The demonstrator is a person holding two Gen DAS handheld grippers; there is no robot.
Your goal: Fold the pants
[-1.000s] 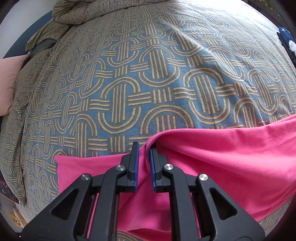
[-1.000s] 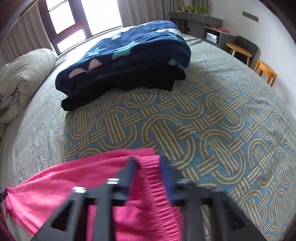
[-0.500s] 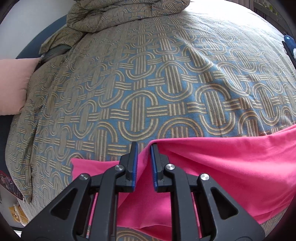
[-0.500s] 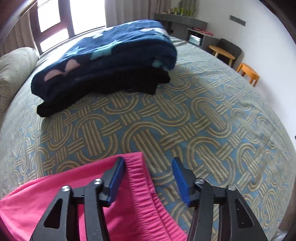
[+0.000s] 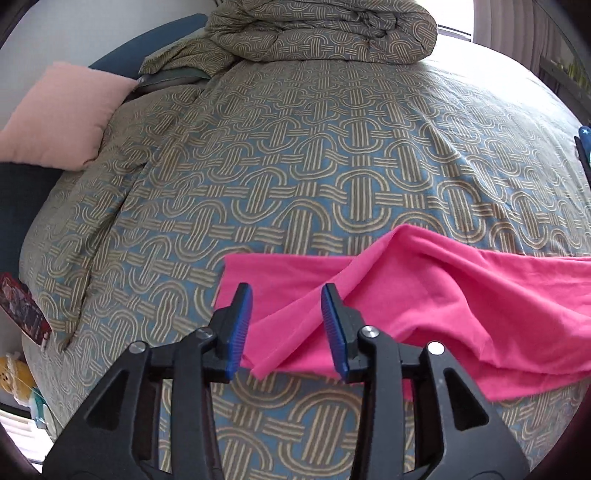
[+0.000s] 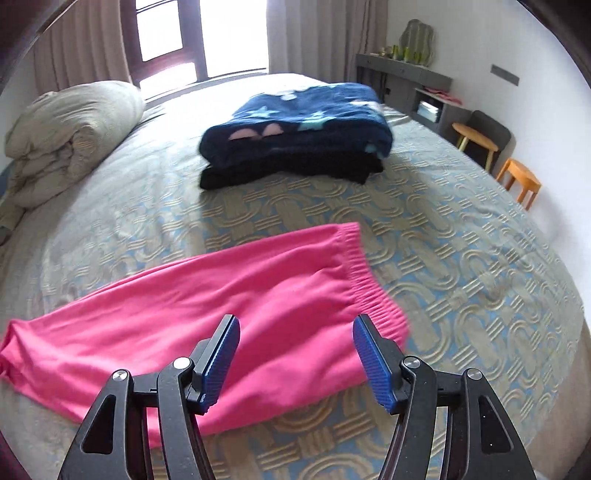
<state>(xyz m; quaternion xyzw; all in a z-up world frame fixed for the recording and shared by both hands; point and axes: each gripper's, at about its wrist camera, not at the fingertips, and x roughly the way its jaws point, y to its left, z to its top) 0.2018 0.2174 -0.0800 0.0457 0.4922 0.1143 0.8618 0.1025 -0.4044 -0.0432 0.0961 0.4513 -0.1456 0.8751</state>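
Bright pink pants (image 5: 424, 291) lie across the patterned bedspread (image 5: 295, 166), folded lengthwise, with a raised wrinkle near the leg end. My left gripper (image 5: 286, 325) is open and empty just above the leg end. In the right wrist view the pants (image 6: 221, 295) stretch from the left edge to the elastic waistband (image 6: 365, 273). My right gripper (image 6: 295, 354) is open and empty above the waist end.
A stack of folded dark clothes topped by a navy star blanket (image 6: 299, 125) sits further back on the bed. A rolled duvet (image 5: 325, 29) and a pink pillow (image 5: 55, 118) lie at the bed's head. Stools (image 6: 519, 181) and a shelf unit (image 6: 406, 85) stand by the wall.
Both grippers have opened and let go of the pants, the right one first, and drawn back upward. The pants now lie flat on the bed.
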